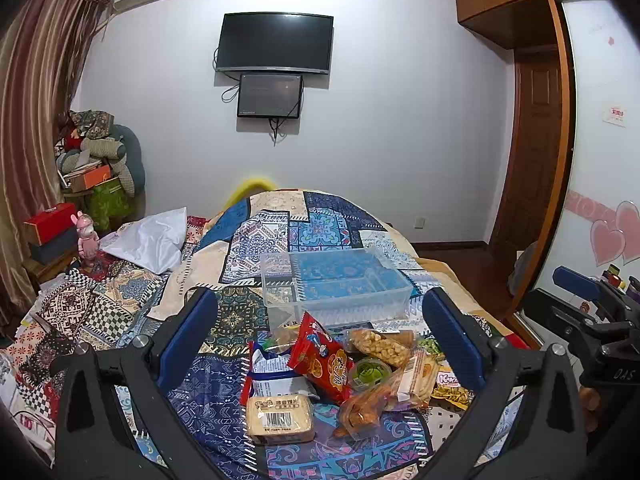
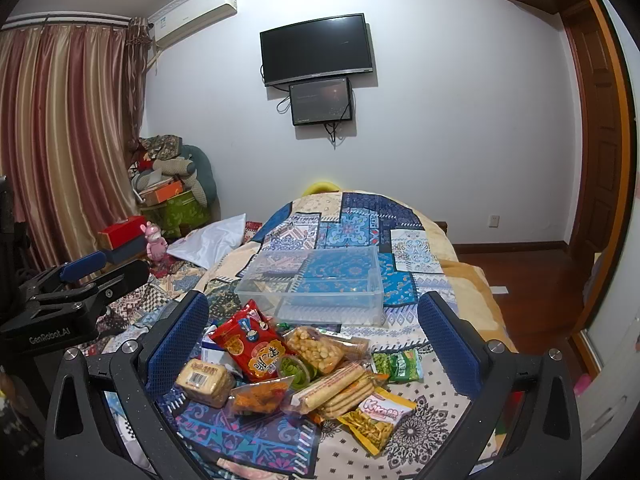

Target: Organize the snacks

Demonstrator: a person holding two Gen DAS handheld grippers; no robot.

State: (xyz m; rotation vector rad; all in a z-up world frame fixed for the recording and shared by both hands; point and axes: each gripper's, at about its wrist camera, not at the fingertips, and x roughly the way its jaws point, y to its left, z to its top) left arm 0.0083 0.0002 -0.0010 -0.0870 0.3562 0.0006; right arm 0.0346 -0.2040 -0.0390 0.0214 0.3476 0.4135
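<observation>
**A:** Left wrist view first. What did you log?

**B:** Left tool (image 1: 332,334) spread wide, blue pads apart, gripping nothing. It hung above a pile of snacks on the bed (image 1: 240,248), which wore a patchwork quilt. Clear plastic bin (image 1: 336,286) sat just beyond the pile, nothing visible inside it.

**A:** Snacks, item by item?

**B:** Red chip bag (image 1: 322,358) leaning on top. Wrapped pale cake with a barcode (image 1: 279,419) nearest the camera. Green jelly cup (image 1: 369,373) beside the red bag, peanut pack (image 1: 380,346) behind it. Orange crisps in a clear bag (image 1: 360,410) at front right. Right tool (image 1: 576,282) showed at the far right edge; one blue finger seen, its spread unclear from there.

**A:** Right wrist view?

**B:** Right tool (image 2: 316,340) was also wide, holding nothing, over the same pile. Bin (image 2: 316,284) beyond, again looking bare inside. Red bag (image 2: 252,342) at left centre, cake (image 2: 205,381) touching the left pad's side of the heap, jelly cup (image 2: 295,370) in the middle, peanuts (image 2: 316,348) behind it. Long biscuit pack (image 2: 338,390) lay diagonally, a yellow bag (image 2: 376,420) just beside its lower end, a green pea packet (image 2: 398,364) to the right. Left tool (image 2: 86,266) came in at the left edge.

**A:** Surroundings?

**B:** Wall-mounted TV (image 2: 317,49), striped curtain (image 2: 60,140).
</observation>
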